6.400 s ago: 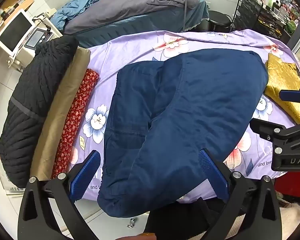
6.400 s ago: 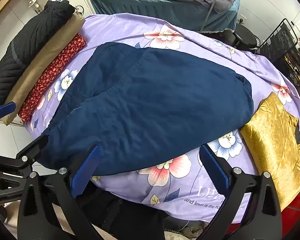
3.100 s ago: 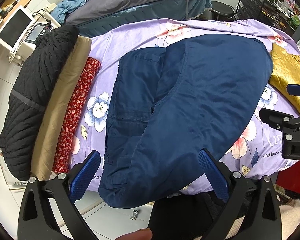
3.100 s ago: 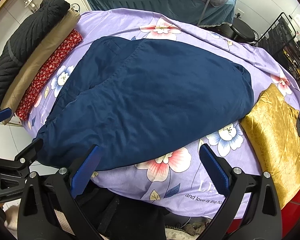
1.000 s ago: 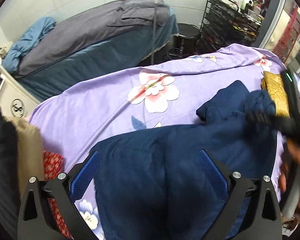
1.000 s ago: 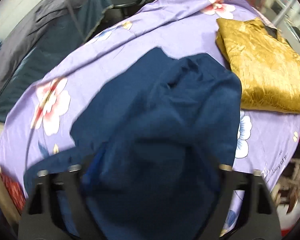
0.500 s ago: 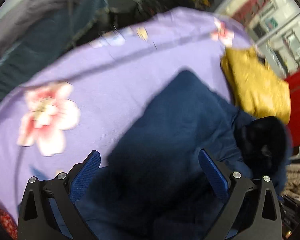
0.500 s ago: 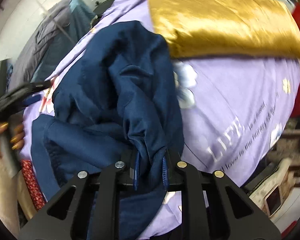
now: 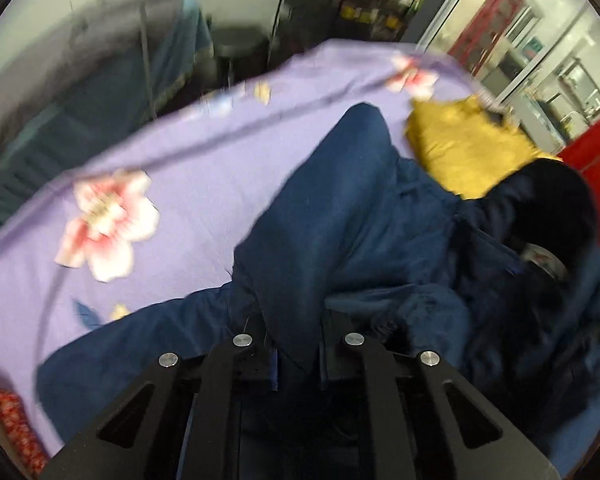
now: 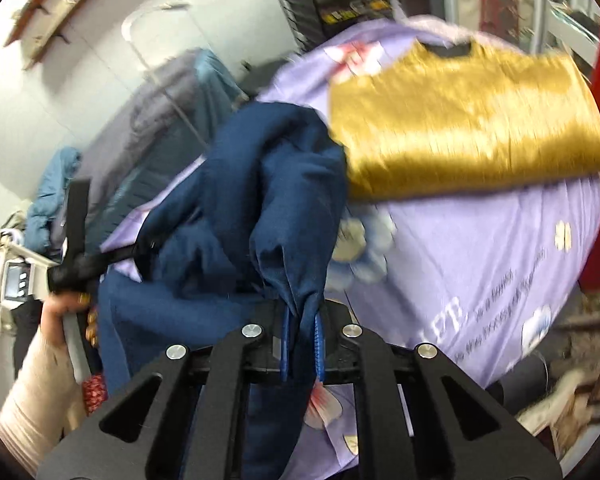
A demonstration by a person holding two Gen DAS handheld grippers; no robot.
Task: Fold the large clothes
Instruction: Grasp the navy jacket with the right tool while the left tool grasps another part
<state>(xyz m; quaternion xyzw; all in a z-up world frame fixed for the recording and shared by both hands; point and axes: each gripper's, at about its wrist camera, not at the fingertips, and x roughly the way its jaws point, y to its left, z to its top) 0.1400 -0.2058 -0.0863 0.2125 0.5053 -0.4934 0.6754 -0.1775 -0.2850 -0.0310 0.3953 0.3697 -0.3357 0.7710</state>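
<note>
A large navy blue garment [image 9: 340, 208] lies bunched on the lilac flowered sheet [image 9: 188, 160]. My left gripper [image 9: 296, 356] is shut on a fold of it at the bottom of the left wrist view. My right gripper [image 10: 300, 344] is shut on another fold of the navy garment [image 10: 268, 184] and holds it lifted off the sheet [image 10: 480, 264]. The left gripper also shows in the right wrist view [image 10: 100, 260], pinching the cloth at the left, held by a hand. The right gripper's dark body shows at the right of the left wrist view, half wrapped in cloth.
A folded gold garment [image 10: 460, 120] lies on the sheet beside the navy one, also in the left wrist view [image 9: 460, 152]. A red patterned folded cloth [image 9: 8, 420] sits at the left edge. A grey-covered bed [image 10: 160, 104] and dark shelving [image 10: 340, 0] stand behind.
Both grippers were open over the flat navy garment. The right closed on the cloth first, then the left, and the garment is now gathered and lifted toward the gold garment.
</note>
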